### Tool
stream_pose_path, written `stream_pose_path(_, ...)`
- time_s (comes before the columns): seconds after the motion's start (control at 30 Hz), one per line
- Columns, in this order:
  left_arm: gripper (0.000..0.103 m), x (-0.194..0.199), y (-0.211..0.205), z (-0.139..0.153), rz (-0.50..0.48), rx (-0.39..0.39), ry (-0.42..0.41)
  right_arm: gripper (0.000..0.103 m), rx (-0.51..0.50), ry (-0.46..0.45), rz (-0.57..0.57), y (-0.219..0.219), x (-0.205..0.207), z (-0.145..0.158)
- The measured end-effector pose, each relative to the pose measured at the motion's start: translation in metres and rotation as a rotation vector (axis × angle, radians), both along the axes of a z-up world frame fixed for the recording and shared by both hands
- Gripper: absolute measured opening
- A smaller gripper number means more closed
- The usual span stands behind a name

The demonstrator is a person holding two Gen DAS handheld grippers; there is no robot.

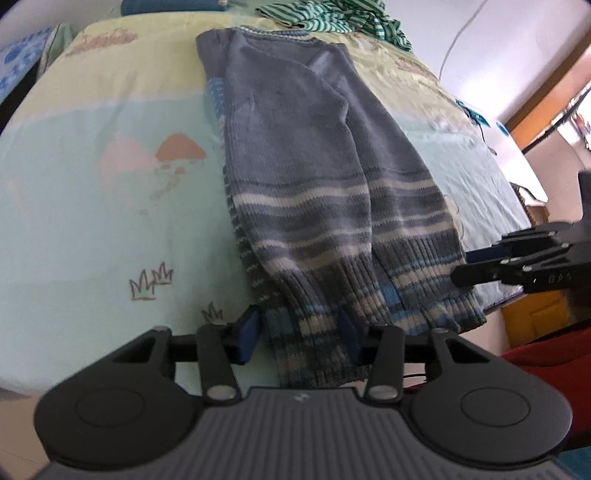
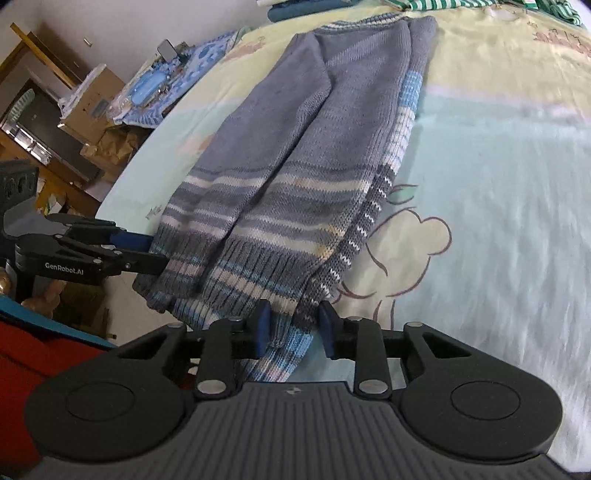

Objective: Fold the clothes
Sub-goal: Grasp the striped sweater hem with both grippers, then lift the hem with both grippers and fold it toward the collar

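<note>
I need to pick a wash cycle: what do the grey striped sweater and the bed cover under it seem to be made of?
The grey striped sweater looks like a chunky knit, maybe wool or acrylic: visible stitch rows, a ribbed hem and a matte surface. The bed cover looks like thin, smooth woven fabric, perhaps cotton, with printed cartoon shapes and light creases. The fibre content of either can't be confirmed from the pictures.

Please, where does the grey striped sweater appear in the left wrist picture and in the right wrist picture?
Left wrist: the grey striped sweater runs down the middle, collar at top, hem between the left gripper fingers.
Right wrist: the sweater lies centre-left, hem between the right gripper fingers.
Shared landmark: the green striped garment beyond the collar.
</note>
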State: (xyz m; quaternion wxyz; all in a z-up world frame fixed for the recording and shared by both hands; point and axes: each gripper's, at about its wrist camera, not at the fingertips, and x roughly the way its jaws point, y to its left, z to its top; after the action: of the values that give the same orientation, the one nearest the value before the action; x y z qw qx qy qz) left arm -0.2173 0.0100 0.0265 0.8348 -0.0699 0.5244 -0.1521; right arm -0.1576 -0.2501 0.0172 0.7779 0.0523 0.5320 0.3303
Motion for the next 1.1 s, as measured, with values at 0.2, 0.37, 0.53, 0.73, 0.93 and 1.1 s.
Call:
stream_pose_path(0.2,0.039,0.003,0.002,0.0,0.004,-0.026,0.015,0.033,-0.017,0.021,0.033,0.005,0.0,0.001)
stream_pose_path(0.37,0.048,0.005,-0.001,-0.001,-0.006,-0.027,0.006,0.035,-0.011,0.01,0.035,0.011,-0.001,0.001)
stream_pose_path(0.53,0.032,0.001,0.003,-0.001,0.009,-0.031,0.007,0.022,-0.01,0.004,0.026,0.012,-0.002,0.0)
stream_pose_path(0.73,0.013,0.005,0.006,0.007,0.036,-0.06,0.018,0.018,0.048,0.035,0.008,0.002,0.004,0.003)
stream_pose_path(0.93,0.013,0.015,0.014,0.026,0.039,-0.117,0.017,0.016,0.148,0.092,-0.045,-0.007,0.019,0.015)
stream_pose_path(1.1,0.013,0.032,0.027,0.041,0.05,-0.159,0.022,0.016,0.203,0.098,-0.098,-0.011,0.029,0.028)
